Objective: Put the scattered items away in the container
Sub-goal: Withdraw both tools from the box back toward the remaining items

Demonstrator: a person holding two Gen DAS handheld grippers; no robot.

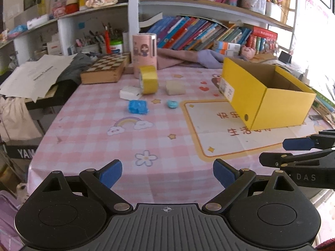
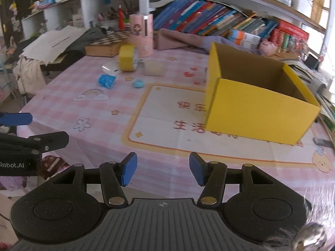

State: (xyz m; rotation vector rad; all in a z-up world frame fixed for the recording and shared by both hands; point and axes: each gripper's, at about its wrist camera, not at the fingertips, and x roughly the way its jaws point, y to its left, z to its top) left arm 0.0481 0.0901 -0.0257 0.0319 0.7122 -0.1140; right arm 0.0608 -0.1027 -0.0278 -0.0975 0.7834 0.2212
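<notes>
Both tools, left (image 1: 167, 174) & right (image 2: 162, 171), gape empty. Yellow cardboard box (image 2: 257, 113) sits right of frame. Yellow tape roll (image 1: 148, 80) stands on edge upper centre w/ scattered bits; a nudge could roll it away.

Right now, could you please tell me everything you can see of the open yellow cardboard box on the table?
The open yellow cardboard box is rectangular, bright yellow outside and plain brown inside, with no lid on it. It sits upright on the pink checked tablecloth, partly over the cream panel with red characters. One end wall carries a white printed label, and a small dark round hole sits near a lower corner. What shows of its inside looks empty. Neither gripper touches it.
</notes>
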